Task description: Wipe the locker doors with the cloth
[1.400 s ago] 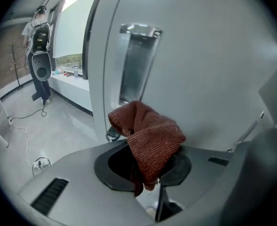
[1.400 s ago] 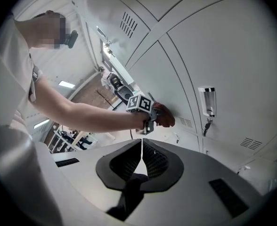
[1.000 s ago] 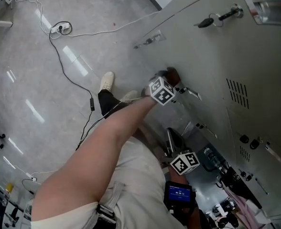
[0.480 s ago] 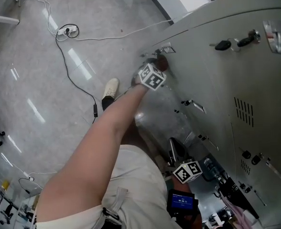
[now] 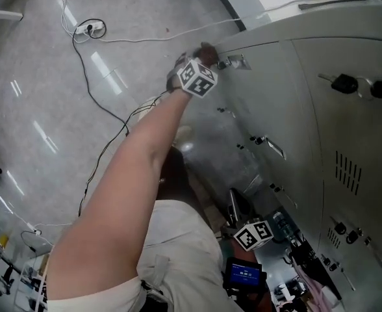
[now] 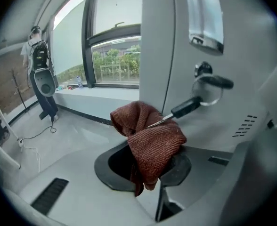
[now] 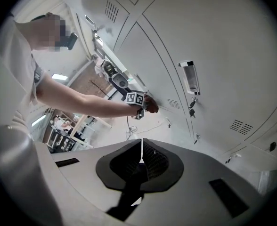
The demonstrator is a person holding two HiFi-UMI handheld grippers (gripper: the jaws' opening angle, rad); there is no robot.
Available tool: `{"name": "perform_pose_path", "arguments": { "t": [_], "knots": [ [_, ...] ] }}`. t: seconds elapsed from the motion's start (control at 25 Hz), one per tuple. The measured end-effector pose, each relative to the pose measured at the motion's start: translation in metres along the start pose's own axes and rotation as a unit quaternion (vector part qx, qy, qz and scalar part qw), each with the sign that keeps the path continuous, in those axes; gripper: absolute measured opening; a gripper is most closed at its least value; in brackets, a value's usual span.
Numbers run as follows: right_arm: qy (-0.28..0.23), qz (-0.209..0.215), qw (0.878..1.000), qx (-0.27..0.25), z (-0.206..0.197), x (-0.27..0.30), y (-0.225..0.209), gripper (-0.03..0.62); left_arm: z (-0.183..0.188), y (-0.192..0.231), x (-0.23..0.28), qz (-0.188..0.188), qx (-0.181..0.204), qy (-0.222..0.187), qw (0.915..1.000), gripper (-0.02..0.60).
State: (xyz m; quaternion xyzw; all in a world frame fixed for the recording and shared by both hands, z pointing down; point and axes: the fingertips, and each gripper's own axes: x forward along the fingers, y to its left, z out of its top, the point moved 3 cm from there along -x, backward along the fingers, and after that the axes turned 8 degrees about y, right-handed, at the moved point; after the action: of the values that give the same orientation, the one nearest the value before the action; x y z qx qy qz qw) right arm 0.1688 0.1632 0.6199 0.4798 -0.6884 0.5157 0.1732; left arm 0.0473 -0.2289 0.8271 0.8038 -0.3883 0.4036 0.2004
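Pinched tight between the left gripper's (image 6: pixel 150 166) jaws, in the left gripper view: a bunched red-brown cloth (image 6: pixel 152 135), touching a black-headed key (image 6: pixel 185 108) in a grey locker door (image 6: pixel 251 46). From the head view: arm outstretched, cloth against the door near the locker bank's far edge. Pressed together on nothing, in the right gripper view: the right gripper's (image 7: pixel 141 159) jaws, well apart from the doors.

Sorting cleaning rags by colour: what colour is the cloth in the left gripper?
The cloth is reddish brown, ribbed knit; clearest in the left gripper view.
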Motion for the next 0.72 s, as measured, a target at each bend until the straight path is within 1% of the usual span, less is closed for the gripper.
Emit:
{"name": "perform_pose_path", "arguments": {
  "t": [0.12, 0.2, 0.32, 0.44, 0.56, 0.72],
  "knots": [
    [-0.001, -0.001, 1.0, -0.005, 0.002, 0.007, -0.006, 0.018, -0.018, -0.021, 0.015, -0.008, -0.008, 0.006, 0.9999, 0.072],
    [-0.008, -0.006, 1.0, -0.009, 0.007, 0.014, -0.015, 0.018, -0.028, -0.037, 0.021, -0.013, -0.009, 0.001, 0.9999, 0.072],
    [-0.025, -0.006, 0.999, -0.021, 0.022, 0.024, -0.024, 0.018, -0.036, -0.063, 0.022, -0.024, -0.012, -0.011, 0.9996, 0.071],
    [-0.044, -0.005, 0.999, -0.028, 0.037, 0.029, -0.028, 0.018, -0.042, -0.097, 0.019, -0.04, -0.015, -0.012, 0.999, 0.072],
    [-0.06, -0.003, 0.998, -0.023, 0.045, 0.033, -0.024, 0.018, -0.048, -0.135, 0.014, -0.067, -0.027, -0.003, 0.9974, 0.072],
    [-0.056, 0.008, 0.998, -0.03, 0.042, 0.038, -0.014, 0.018, -0.06, -0.188, 0.008, -0.118, -0.042, 0.016, 0.992, 0.072]
  ]
}}
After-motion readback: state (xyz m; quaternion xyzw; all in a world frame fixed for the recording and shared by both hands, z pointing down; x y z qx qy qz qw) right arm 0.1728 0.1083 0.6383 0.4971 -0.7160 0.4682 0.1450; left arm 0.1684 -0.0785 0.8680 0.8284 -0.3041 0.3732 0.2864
